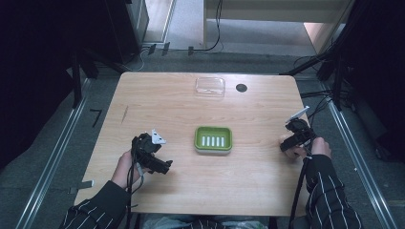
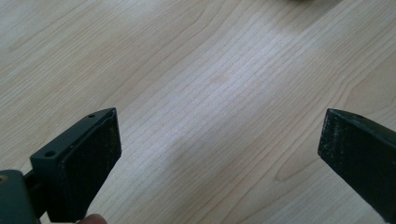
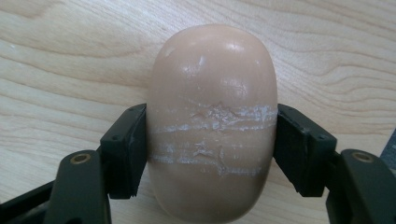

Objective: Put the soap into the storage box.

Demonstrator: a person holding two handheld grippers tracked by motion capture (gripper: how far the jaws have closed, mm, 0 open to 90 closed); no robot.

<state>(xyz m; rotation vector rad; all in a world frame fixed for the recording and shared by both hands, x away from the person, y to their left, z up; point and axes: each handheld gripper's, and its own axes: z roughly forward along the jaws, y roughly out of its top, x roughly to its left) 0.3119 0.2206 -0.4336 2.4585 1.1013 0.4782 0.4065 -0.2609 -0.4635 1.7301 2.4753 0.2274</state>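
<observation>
High view: a light wooden table carries a green rectangular plastic soap dish with white slots at its middle, a clear plastic lid near the far edge, and a small dark round mark just beside that lid. The left gripper sits at the near left of the table, held in a hand with a striped sleeve. The right gripper sits at the right edge, well apart from the dish.

Left gripper view: the jaws stand wide apart over bare wood grain, nothing between them; released.

Right gripper view: a smooth, oval, peach-coloured bar of soap lies on the table between the jaws. Both black pads press its sides; grasped. White scratch lines cross the bar's middle, level with the pads.
</observation>
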